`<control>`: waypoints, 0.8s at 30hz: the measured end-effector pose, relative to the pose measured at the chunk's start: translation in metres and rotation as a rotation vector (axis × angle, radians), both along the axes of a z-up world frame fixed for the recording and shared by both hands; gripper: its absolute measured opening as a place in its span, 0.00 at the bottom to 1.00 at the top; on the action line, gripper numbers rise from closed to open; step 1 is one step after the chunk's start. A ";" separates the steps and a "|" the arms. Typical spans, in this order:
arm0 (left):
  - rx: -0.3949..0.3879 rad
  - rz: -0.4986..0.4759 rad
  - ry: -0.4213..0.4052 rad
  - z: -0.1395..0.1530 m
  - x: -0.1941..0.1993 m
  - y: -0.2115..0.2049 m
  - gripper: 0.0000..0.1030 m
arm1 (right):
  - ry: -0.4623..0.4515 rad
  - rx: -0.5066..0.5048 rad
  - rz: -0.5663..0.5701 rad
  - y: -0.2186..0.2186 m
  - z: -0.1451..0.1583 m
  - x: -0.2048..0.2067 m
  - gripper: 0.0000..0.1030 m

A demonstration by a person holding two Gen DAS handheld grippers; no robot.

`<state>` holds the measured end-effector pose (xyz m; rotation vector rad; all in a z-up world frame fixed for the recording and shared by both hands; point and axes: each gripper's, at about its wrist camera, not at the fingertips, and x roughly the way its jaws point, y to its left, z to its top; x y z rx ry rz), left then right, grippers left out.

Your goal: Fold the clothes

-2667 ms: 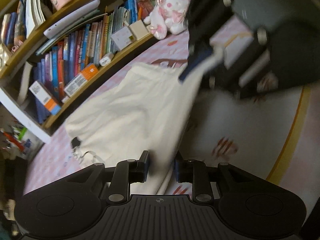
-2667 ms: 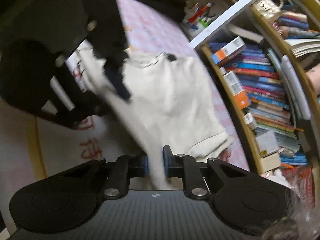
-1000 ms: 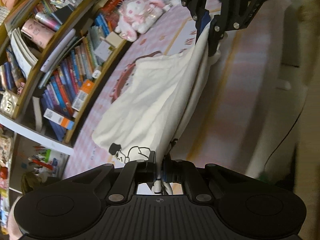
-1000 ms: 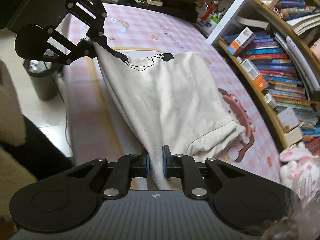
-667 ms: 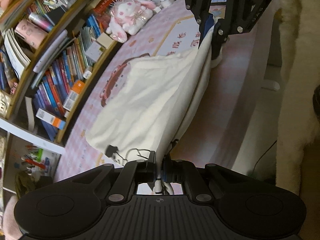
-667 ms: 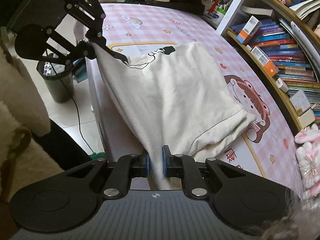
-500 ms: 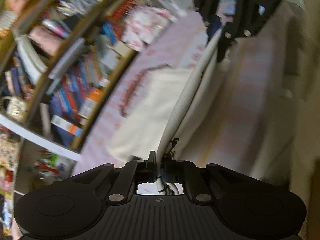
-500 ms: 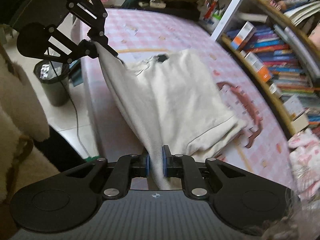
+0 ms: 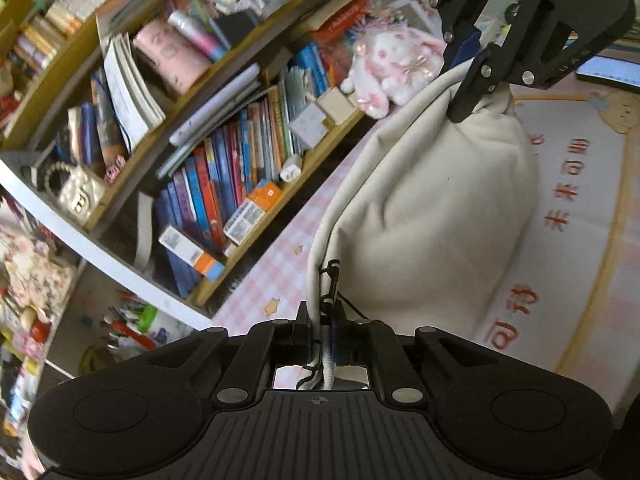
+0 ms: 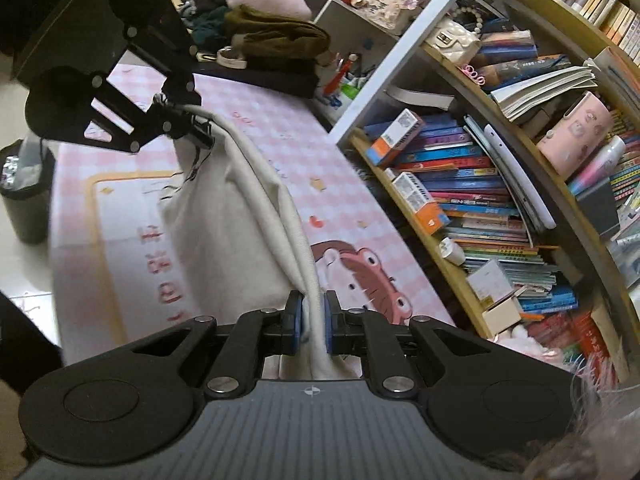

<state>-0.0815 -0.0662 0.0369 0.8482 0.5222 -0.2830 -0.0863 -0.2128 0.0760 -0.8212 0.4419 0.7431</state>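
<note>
A cream garment [image 9: 424,216] with a black line print hangs stretched between my two grippers above the pink checked table mat [image 9: 568,240]. My left gripper [image 9: 323,328] is shut on its printed edge. My right gripper [image 10: 312,320] is shut on the other end of the same edge [image 10: 256,176]. In the left wrist view the right gripper [image 9: 476,76] shows at the top right, holding the cloth. In the right wrist view the left gripper [image 10: 180,120] shows at the upper left, holding the cloth. The garment's lower part sags toward the mat.
A curved bookshelf [image 9: 224,168] packed with books runs along the table's far side, also in the right wrist view [image 10: 480,200]. A pink plush toy [image 9: 392,60] sits by the shelf. A dark bin [image 10: 24,192] stands on the floor. Folded dark clothes [image 10: 276,44] lie beyond the table's end.
Both grippers have lifted the garment's edge up off the mat and carried it toward the bookshelf side. The cloth now hangs below the taut edge instead of lying spread out.
</note>
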 end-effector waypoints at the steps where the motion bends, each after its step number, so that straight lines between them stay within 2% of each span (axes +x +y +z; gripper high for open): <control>1: -0.003 0.001 0.011 -0.003 0.006 0.001 0.11 | 0.001 -0.002 -0.005 0.003 -0.002 0.006 0.10; 12: -0.017 -0.019 0.122 -0.034 0.063 0.005 0.15 | 0.080 -0.037 -0.088 0.022 -0.034 0.070 0.10; 14: -0.005 -0.028 0.139 -0.041 0.073 0.005 0.20 | 0.101 -0.042 -0.102 0.024 -0.040 0.080 0.10; 17: 0.019 -0.023 0.153 -0.051 0.087 0.010 0.32 | 0.135 -0.053 -0.120 0.028 -0.053 0.095 0.10; 19: 0.031 -0.017 0.158 -0.056 0.095 0.014 0.45 | 0.156 -0.061 -0.131 0.030 -0.063 0.103 0.10; 21: 0.042 -0.006 0.158 -0.060 0.102 0.021 0.50 | 0.168 -0.067 -0.146 0.032 -0.073 0.112 0.11; 22: 0.046 0.003 0.160 -0.061 0.105 0.025 0.51 | 0.174 -0.070 -0.154 0.033 -0.078 0.117 0.13; 24: 0.051 0.032 0.160 -0.062 0.109 0.037 0.52 | 0.157 -0.072 -0.185 0.033 -0.088 0.125 0.25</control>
